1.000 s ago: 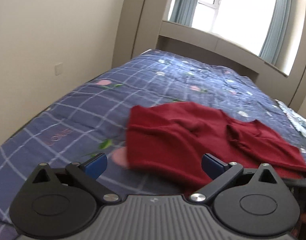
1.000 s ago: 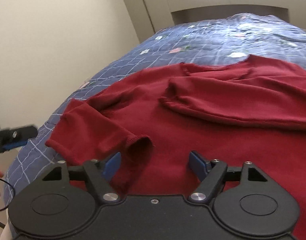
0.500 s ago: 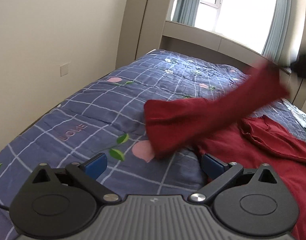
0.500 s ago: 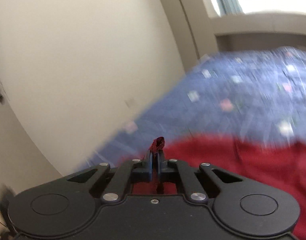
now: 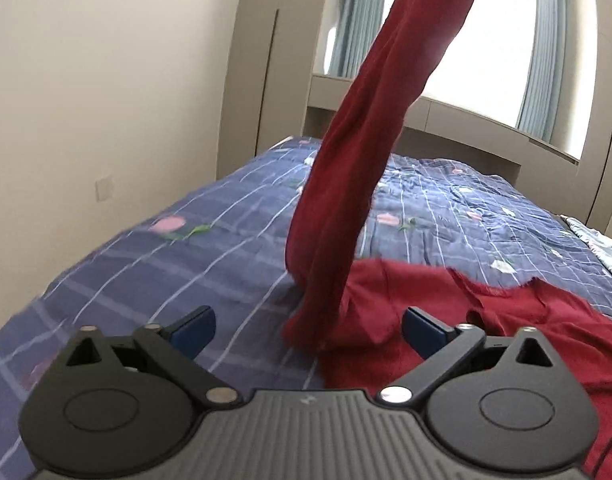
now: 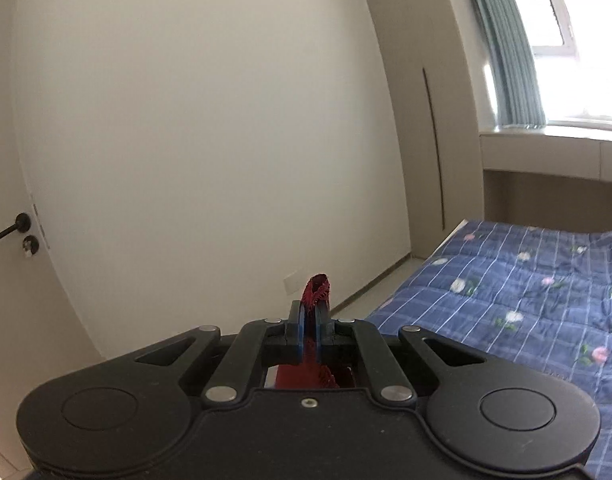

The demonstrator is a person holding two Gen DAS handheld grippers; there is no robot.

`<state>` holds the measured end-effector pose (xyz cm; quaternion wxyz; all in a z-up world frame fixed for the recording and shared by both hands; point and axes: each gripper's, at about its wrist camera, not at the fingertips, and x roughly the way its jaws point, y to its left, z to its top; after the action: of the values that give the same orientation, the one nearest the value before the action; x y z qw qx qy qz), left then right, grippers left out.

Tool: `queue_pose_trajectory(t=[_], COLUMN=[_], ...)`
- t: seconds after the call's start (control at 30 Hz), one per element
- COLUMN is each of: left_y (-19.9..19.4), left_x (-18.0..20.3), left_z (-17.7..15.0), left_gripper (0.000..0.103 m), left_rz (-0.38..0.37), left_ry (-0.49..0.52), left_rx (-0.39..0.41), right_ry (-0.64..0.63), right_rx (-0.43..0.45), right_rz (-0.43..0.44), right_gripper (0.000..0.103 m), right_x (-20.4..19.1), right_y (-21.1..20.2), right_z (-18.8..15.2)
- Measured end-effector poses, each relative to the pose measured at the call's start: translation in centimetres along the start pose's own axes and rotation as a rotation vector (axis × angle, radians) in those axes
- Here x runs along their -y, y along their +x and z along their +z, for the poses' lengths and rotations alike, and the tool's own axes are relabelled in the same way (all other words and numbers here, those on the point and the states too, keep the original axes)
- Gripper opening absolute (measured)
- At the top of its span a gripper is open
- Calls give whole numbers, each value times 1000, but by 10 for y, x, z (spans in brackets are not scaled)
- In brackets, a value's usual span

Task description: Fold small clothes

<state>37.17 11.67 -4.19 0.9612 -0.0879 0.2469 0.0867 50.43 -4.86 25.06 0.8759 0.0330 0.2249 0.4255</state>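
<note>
A dark red sweater (image 5: 485, 320) lies on the blue checked bedspread (image 5: 186, 256). One sleeve (image 5: 361, 152) is stretched steeply upward out of the top of the left wrist view. My left gripper (image 5: 306, 328) is open and empty, low over the bed just in front of the sleeve's base. My right gripper (image 6: 310, 320) is shut on the sleeve cuff (image 6: 316, 289), held high and facing the wall; the red cuff pokes up between the closed pads.
The bed (image 6: 525, 300) runs toward a window with curtains (image 5: 545, 52) and a ledge. A cream wall (image 6: 206, 120), a wardrobe (image 6: 417, 100) and a door with a black handle (image 6: 10, 232) are on the left. Patterned cloth (image 5: 601, 248) lies at the bed's right edge.
My right gripper closed on the sleeve cuff and rose high, pulling the sleeve up from the bed. My left gripper stayed open and moved little.
</note>
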Motion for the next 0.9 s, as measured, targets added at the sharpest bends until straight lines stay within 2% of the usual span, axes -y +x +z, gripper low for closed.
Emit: queue_pose_trajectory(t=[0.07, 0.13, 0.17, 0.2, 0.23, 0.27, 0.3, 0.33, 0.4, 0.47, 0.53, 0.6, 0.67, 0.7, 0.73, 0.77, 0.8, 0.83, 0.87, 0.9], left_y=[12, 20, 23, 24, 24, 24, 23, 23, 23, 25, 30, 34, 34, 33, 32, 31, 28, 25, 22, 20], left_x=[3, 6, 6, 9, 11, 14, 16, 21, 31, 41, 49, 54, 58, 58, 58, 56, 52, 48, 43, 38], left_z=[4, 5, 5, 4, 3, 1, 0, -2, -4, -5, -7, -9, -11, -12, -14, -14, -14, -13, -13, -11], left_gripper=[82, 61, 56, 43, 32, 27, 16, 9, 7, 7, 7, 8, 17, 24, 38, 45, 57, 65, 69, 79], left_rz=[-1, -24, -38, -53, -58, -56, -46, -29, 30, 85, 87, 59, 0, -30, -58, -87, -123, -152, -173, -188], left_ry=[6, 17, 30, 54, 79, 110, 138, 176, 255, 315, 347, 373, 382, 377, 369, 355, 335, 316, 298, 277], left_rx=[-1, -16, -24, -30, -31, -28, -21, -13, 5, 12, -16, -50, -92, -110, -128, -147, -161, -172, -180, -184], right_ry=[-12, -13, -11, -8, 0, 9, 19, 26, 44, 72, 115, 172, 237, 273, 299, 318, 339, 359, 373, 390], right_rx=[4, 5, 5, 8, 13, 16, 18, 21, 25, 19, 1, -29, -71, -93, -110, -123, -138, -150, -156, -159], right_rz=[-18, -33, -40, -50, -58, -65, -76, -87, -123, -163, -215, -264, -298, -317, -328, -335, -340, -343, -345, -344], right_gripper=[4, 4, 4, 4, 4, 4, 4, 4, 4, 4, 4, 4, 4, 4, 4, 4, 4, 4, 4, 4], right_x=[6, 15, 21, 27, 35, 42, 53, 61, 84, 107, 134, 161, 187, 200, 210, 217, 221, 225, 226, 230], right_y=[-6, -10, -12, -15, -19, -23, -28, -32, -44, -54, -64, -75, -81, -84, -87, -86, -86, -89, -88, -89], right_z=[3, 3, 2, 0, -2, -5, -10, -16, -31, -52, -80, -114, -148, -166, -181, -193, -207, -219, -228, -238])
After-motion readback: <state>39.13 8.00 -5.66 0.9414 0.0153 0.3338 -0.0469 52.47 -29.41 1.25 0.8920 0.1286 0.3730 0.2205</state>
